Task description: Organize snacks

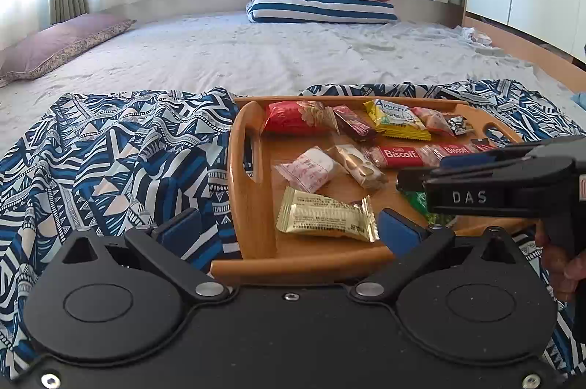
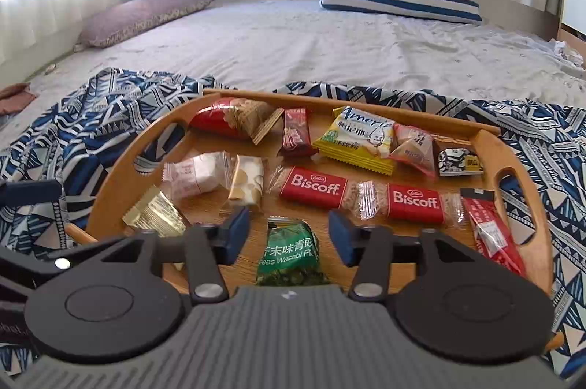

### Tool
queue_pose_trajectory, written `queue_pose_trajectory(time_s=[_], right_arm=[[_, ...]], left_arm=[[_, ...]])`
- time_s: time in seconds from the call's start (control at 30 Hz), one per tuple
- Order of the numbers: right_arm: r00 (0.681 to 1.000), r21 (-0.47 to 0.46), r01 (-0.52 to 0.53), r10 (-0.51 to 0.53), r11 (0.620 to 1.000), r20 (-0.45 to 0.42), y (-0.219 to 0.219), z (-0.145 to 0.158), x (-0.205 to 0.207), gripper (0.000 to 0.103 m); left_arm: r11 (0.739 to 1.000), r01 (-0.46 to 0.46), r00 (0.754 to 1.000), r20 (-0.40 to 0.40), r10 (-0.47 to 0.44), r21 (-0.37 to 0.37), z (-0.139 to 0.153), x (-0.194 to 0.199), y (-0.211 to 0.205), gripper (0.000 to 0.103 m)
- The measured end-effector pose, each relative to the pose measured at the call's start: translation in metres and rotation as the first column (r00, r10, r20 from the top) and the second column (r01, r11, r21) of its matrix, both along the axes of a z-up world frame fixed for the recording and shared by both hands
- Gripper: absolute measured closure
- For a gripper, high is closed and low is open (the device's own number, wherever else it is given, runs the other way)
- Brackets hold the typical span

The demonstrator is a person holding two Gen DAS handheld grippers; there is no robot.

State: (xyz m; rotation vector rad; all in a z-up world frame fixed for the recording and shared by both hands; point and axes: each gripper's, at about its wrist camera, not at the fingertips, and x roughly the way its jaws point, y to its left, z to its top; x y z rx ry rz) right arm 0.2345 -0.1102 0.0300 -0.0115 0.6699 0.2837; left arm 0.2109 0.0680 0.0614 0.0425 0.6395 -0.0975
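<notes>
A wooden tray [image 1: 252, 206] [image 2: 527, 191] on a patterned cloth holds several wrapped snacks. My left gripper [image 1: 291, 229] stands open at the tray's near left corner, a gold packet [image 1: 326, 213] lying flat just past its wide-set fingers. My right gripper [image 2: 289, 231] is open over a green wasabi peas packet [image 2: 289, 250], which lies on the tray between the pads without touching them. Two red Biscoff packets [image 2: 315, 187] sit behind it. A red bag [image 2: 227, 118] and a yellow packet [image 2: 355, 140] lie at the far side. The right gripper [image 1: 432, 169] enters the left wrist view from the right.
The blue and white patterned cloth [image 1: 121, 162] covers the near part of a grey bed sheet [image 1: 256, 52]. A purple pillow [image 1: 62, 45] lies far left; a red cushion on a striped folded blanket [image 1: 322, 8] sits at the back. A hand [image 1: 560, 261] holds the right gripper.
</notes>
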Motion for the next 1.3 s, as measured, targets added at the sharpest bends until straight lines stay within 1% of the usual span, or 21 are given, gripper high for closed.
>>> queue_pose_trajectory(time_s=[0.03,0.13,0.2,0.3,0.37,0.43,0.5,0.57,0.63,0.7,0.8,0.9,0.97,1.1,1.2,1.3], right_arm=[[1.0,0.002,0.005,-0.005,1.0,0.01,-0.001,0.004,-0.005,0.024],[0.998,0.002,0.026,-0.026,1.0,0.054,-0.006,0.016,-0.025,0.013],[0.996,0.002,0.041,-0.041,0.999,0.079,-0.012,0.023,-0.042,0.011],[0.994,-0.011,0.059,-0.058,0.998,0.094,-0.021,0.027,-0.066,0.009],[0.992,-0.032,0.084,-0.08,0.996,0.102,-0.028,0.026,-0.082,0.008],[0.988,-0.04,0.115,-0.11,0.993,0.11,-0.036,0.021,-0.095,0.0],[0.982,-0.033,0.155,-0.15,0.987,0.118,-0.044,0.014,-0.107,0.0],[0.978,-0.039,0.19,-0.186,0.981,0.091,-0.052,0.002,-0.115,0.0],[0.978,-0.046,0.2,-0.197,0.979,0.066,-0.058,-0.008,-0.121,0.0],[0.974,-0.029,0.218,-0.215,0.975,0.075,-0.064,-0.015,-0.127,0.0],[0.97,-0.065,0.239,-0.236,0.969,0.06,-0.066,-0.025,-0.128,0.0],[0.971,-0.063,0.233,-0.229,0.97,0.069,-0.067,-0.031,-0.13,0.0],[0.971,-0.049,0.234,-0.231,0.971,0.061,-0.067,-0.035,-0.129,0.0],[0.972,-0.016,0.235,-0.235,0.972,0.029,-0.065,-0.04,-0.125,0.0],[0.973,-0.031,0.232,-0.231,0.972,0.021,-0.062,-0.043,-0.123,0.0],[0.973,-0.036,0.229,-0.229,0.973,0.009,-0.061,-0.046,-0.121,0.0]], left_arm=[[1.0,0.006,1.0,-0.003,-0.006,-0.001,0.0,-0.004,-0.002,0.0],[1.0,0.019,1.0,-0.013,-0.019,-0.01,-0.001,-0.018,-0.009,0.0],[0.999,0.026,0.999,-0.023,-0.027,-0.027,-0.005,-0.029,-0.015,0.0],[0.998,0.037,0.998,-0.041,-0.039,-0.056,-0.01,-0.044,-0.025,0.0],[0.997,0.044,0.998,-0.036,-0.046,-0.059,-0.015,-0.054,-0.033,0.0],[0.999,0.038,0.999,-0.037,-0.039,-0.038,-0.021,-0.06,-0.042,0.0],[0.999,0.029,0.999,-0.036,-0.03,-0.027,-0.028,-0.066,-0.049,0.0],[0.999,0.018,0.999,-0.042,-0.02,-0.035,-0.034,-0.069,-0.051,0.0],[0.999,0.005,0.999,-0.049,-0.007,-0.032,-0.037,-0.07,-0.051,0.0],[1.0,-0.022,0.999,-0.033,0.022,-0.018,-0.04,-0.072,-0.05,0.0],[0.996,-0.072,0.997,-0.022,0.071,-0.047,-0.04,-0.07,-0.042,0.0],[0.99,-0.119,0.993,-0.032,0.117,-0.079,-0.044,-0.065,-0.032,0.0],[0.987,-0.132,0.991,-0.034,0.129,-0.09,-0.046,-0.064,-0.028,0.0],[0.99,-0.134,0.991,-0.033,0.132,-0.049,-0.048,-0.062,-0.033,0.0],[0.991,-0.134,0.99,-0.038,0.133,-0.026,-0.049,-0.06,-0.037,0.0],[0.991,-0.134,0.99,-0.042,0.133,-0.021,-0.051,-0.059,-0.038,0.0]])
